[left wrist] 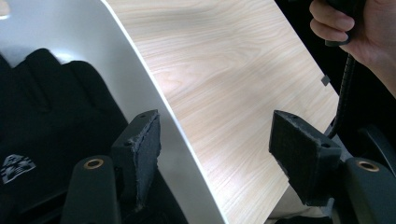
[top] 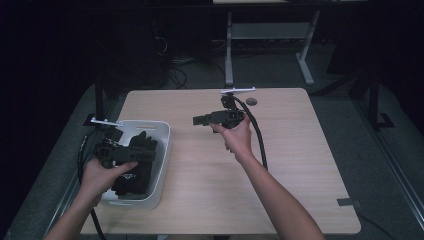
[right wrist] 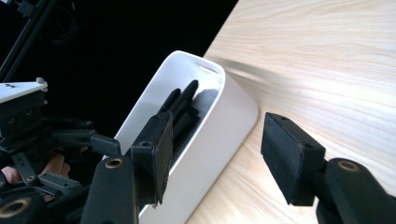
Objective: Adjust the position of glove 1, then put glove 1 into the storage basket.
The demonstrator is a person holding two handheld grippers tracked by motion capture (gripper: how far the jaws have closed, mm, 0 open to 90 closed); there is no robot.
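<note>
A white bin (top: pixel 162 150) stands at the table's left edge with black gloves (top: pixel 135 175) piled inside. My left gripper (top: pixel 145 152) hovers over the bin, open. In the left gripper view its jaws (left wrist: pixel 215 121) straddle the bin's right wall (left wrist: pixel 140 60), one inside beside a black glove with a white logo (left wrist: pixel 51 102), the other above the bare wood. My right gripper (top: pixel 200 120) is held above the middle of the table and points left toward the bin. It is open (right wrist: pixel 219 119) with nothing between its pads. Glove fingers (right wrist: pixel 184 105) stick up inside the bin (right wrist: pixel 219 130).
The light wooden table (top: pixel 290 165) has a round hole (top: pixel 251 101) near its far edge and a dark tape mark (top: pixel 345 202) at the front right. The right gripper's black cable (top: pixel 257 135) trails across the top. A white desk frame (top: pixel 270 30) stands behind.
</note>
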